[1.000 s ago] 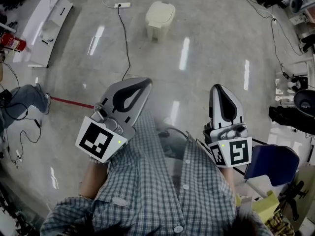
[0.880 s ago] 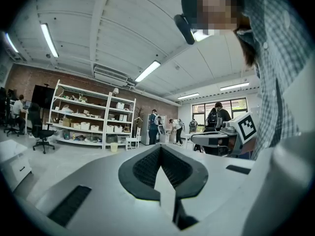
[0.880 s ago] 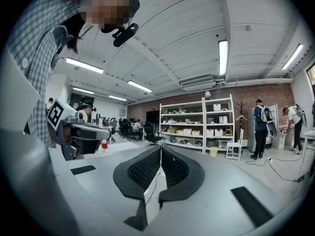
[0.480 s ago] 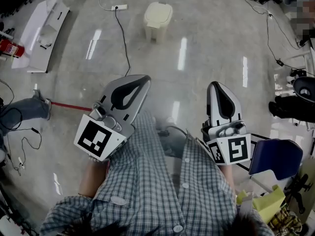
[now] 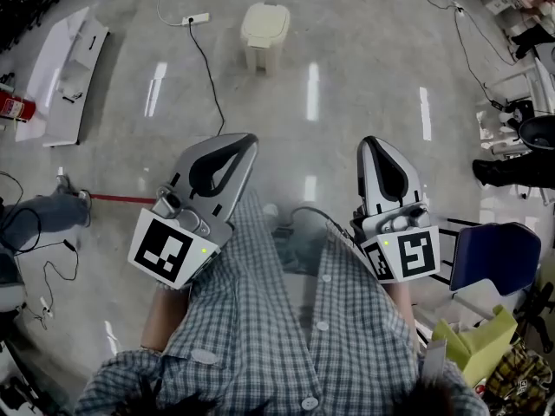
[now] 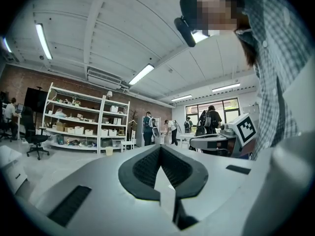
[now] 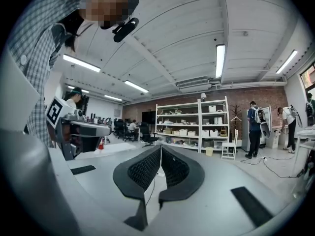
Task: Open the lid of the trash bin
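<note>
— Where is the trash bin sitting?

— In the head view the trash bin (image 5: 264, 33) is standing on the floor (image 5: 364, 50) at the top middle, well apart from both claws. A power strip (image 5: 198, 17) is lying near it, toward the picture's left.

— Which way is it pointing?

— It is standing upright, with its long axis running from floor to top. Its lid (image 5: 265, 21) is facing up and lying shut. I cannot tell which side is the front.

— How is it looking?

— It is pale cream and boxy with rounded corners, and the lid is showing a slightly darker patch.

— And the claws in that view?

— The left claw (image 5: 251, 139) and the right claw (image 5: 375, 143) are hanging in front of a checked shirt (image 5: 260, 319). Both are pointing toward the bin's end of the floor, and neither is touching anything.

— What is the left gripper view giving?

— The left claw (image 6: 159, 148) is pressing its tips together with nothing between them. Shelves (image 6: 78, 127) and ceiling lights (image 6: 141, 74) are showing here, which the head view is not catching. The right marker cube (image 6: 244, 127) is showing at the right.

— And the right gripper view?

— The right claw (image 7: 160, 148) is likewise closing tip to tip and gripping nothing. The same kind of shelves (image 7: 192, 127) are standing ahead of it, and the left marker cube (image 7: 54, 111) is showing at the left. Only the head view is showing the bin.
</note>
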A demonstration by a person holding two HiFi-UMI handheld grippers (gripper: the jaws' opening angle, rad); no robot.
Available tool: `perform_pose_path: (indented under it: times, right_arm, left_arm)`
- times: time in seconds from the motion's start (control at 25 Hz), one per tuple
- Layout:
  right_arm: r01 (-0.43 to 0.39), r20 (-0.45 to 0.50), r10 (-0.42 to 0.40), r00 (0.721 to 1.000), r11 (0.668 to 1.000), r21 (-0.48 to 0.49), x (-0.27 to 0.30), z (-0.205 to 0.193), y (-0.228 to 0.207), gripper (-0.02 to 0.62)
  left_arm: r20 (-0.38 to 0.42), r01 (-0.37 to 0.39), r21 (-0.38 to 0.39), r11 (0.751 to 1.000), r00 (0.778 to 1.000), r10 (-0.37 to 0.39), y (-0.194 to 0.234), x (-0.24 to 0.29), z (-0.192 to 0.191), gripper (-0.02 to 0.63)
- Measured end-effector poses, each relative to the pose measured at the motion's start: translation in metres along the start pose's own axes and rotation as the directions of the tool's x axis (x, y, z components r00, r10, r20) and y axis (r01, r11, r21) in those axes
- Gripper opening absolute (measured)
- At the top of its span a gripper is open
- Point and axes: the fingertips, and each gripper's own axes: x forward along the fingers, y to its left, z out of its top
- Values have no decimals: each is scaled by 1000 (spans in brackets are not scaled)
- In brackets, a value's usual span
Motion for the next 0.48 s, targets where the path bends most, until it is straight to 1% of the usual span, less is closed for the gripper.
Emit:
perform_pose_path:
  times: [0.08, 0.12, 0.24, 0.4, 0.48]
  right_arm:
    - [6, -7, -6, 1000, 1000, -1, -4, -4, 4, 21]
    - [9, -12, -10, 1000, 1000, -3, -5, -7, 5, 21]
    - [21, -28, -21, 999, 1000, -6, -10, -11, 5, 21]
    - [44, -30, -44, 999, 999, 4, -10, -12, -5, 21]
    - [48, -31, -48, 998, 999, 6, -10, -13, -10, 21]
  left_arm:
    - [50, 10, 3, 1000, 999, -11, -1, -2, 5, -2]
    - [52, 13, 0, 1000, 999, -13, -1, -2, 5, -2]
    - [-1, 16, -8, 1000, 1000, -16, -1, -2, -5, -2]
    - [0, 23, -4, 1000, 1000, -23, 0, 3, -4, -2]
    - [-19, 19, -7, 1000, 1000, -19, 0, 4, -7, -2]
